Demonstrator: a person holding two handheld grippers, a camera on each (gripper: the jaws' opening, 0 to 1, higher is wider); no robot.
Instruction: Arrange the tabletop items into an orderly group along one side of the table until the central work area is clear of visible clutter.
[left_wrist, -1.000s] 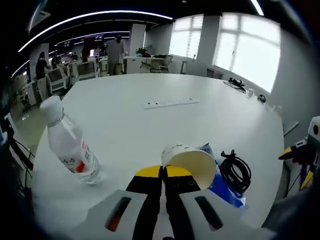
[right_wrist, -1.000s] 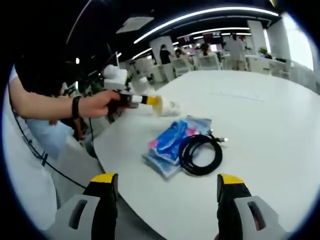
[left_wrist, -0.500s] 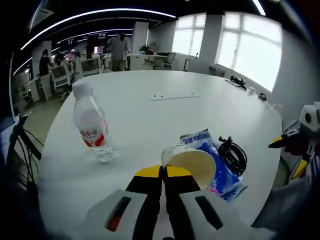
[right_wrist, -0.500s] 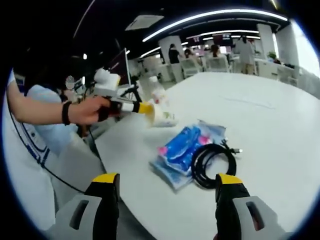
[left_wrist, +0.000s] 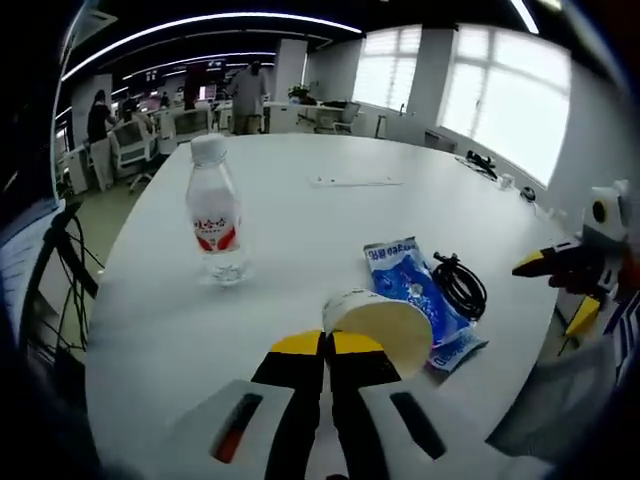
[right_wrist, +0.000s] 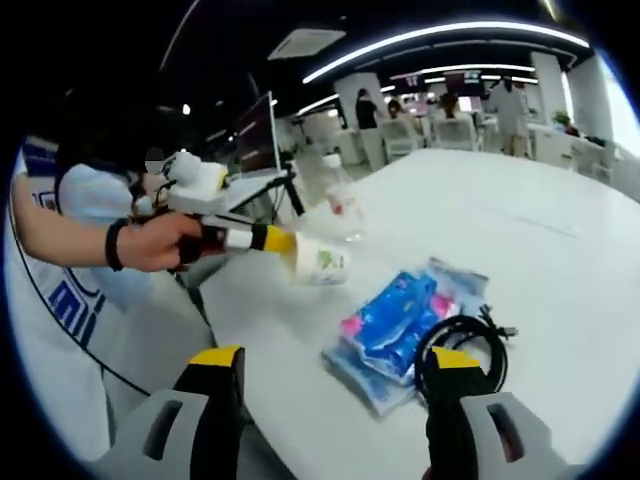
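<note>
Above the table, left gripper jaws clamped on paper cup, seemingly empty, right gripper jaws apart.

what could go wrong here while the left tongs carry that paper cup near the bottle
The left tongs pinch only the rim of the paper cup, so it could buckle or slip out.

The water bottle stands upright and narrow; a careless swing of the cup could topple it.

The blue packet and black cable lie close to the table edge, so a nudge from the open right tongs might push them off.
</note>
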